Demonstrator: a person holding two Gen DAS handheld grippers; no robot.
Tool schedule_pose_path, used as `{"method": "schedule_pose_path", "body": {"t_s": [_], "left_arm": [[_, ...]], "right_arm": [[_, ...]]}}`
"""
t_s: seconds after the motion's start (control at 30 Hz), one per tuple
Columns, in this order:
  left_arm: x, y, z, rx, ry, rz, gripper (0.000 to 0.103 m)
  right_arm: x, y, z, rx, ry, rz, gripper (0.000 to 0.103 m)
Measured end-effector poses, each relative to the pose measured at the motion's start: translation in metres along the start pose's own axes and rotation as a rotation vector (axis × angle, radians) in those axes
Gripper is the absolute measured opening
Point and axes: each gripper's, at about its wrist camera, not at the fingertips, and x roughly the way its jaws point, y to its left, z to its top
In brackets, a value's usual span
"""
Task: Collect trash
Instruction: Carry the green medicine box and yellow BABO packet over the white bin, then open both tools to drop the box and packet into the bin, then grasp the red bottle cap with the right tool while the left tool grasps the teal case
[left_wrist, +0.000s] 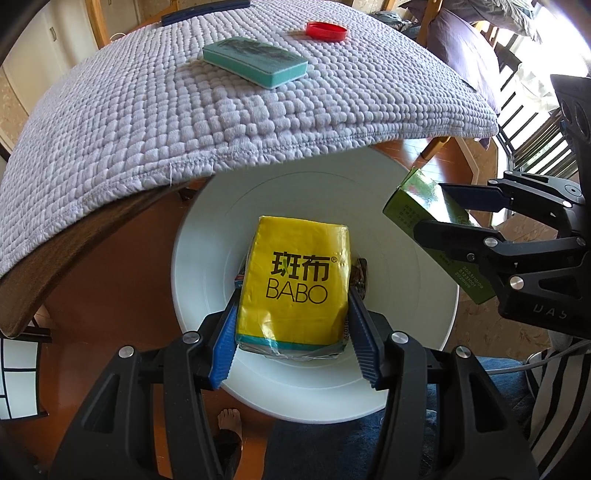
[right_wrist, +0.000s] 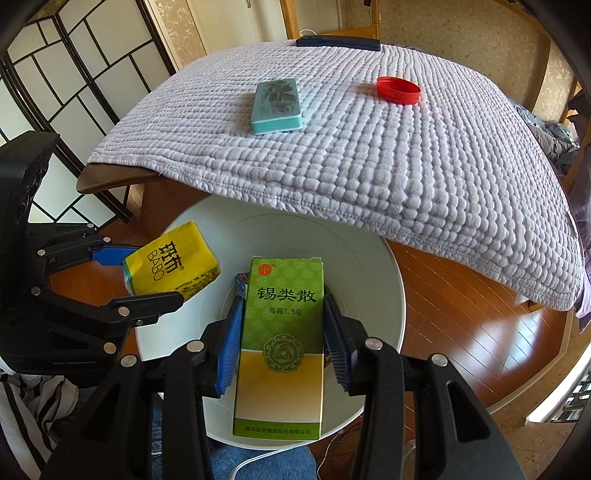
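Observation:
My left gripper (left_wrist: 293, 306) is shut on a yellow BABO tissue pack (left_wrist: 295, 284) and holds it over a white bin (left_wrist: 207, 236) beside the table. My right gripper (right_wrist: 282, 317) is shut on a green and yellow medicine box (right_wrist: 280, 347) over the same bin (right_wrist: 369, 258). The right gripper and its box (left_wrist: 410, 206) show at the right of the left wrist view. The left gripper with the tissue pack (right_wrist: 170, 262) shows at the left of the right wrist view. Some items lie in the bin, mostly hidden.
A table covered by a grey quilted cloth (left_wrist: 147, 110) stands just beyond the bin. On it lie a teal tin (left_wrist: 255, 61), a red lid (left_wrist: 327, 30) and a dark blue flat object (left_wrist: 203, 11). A wooden floor (right_wrist: 461, 295) lies around.

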Motion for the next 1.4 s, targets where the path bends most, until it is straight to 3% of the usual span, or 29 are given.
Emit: {"method": "schedule_pose_path", "body": {"t_s": [0.9, 0.97, 1.0, 1.4], "left_arm": [[0.028, -0.012, 0.01, 0.016, 0.028, 0.017, 0.058], [0.027, -0.008, 0.014, 0.016, 0.026, 0.025, 0.069], [0.026, -0.007, 0.015, 0.015, 0.02, 0.023, 0.07], [0.019, 0.003, 0.026, 0.008, 0.021, 0.022, 0.07]], "right_arm": [[0.028, 0.003, 0.0, 0.018, 0.019, -0.007, 0.042], [0.027, 0.001, 0.001, 0.02, 0.014, -0.027, 0.059], [0.026, 0.0, 0.003, 0.025, 0.007, -0.038, 0.06], [0.015, -0.014, 0.007, 0.05, -0.02, -0.037, 0.06]]}}
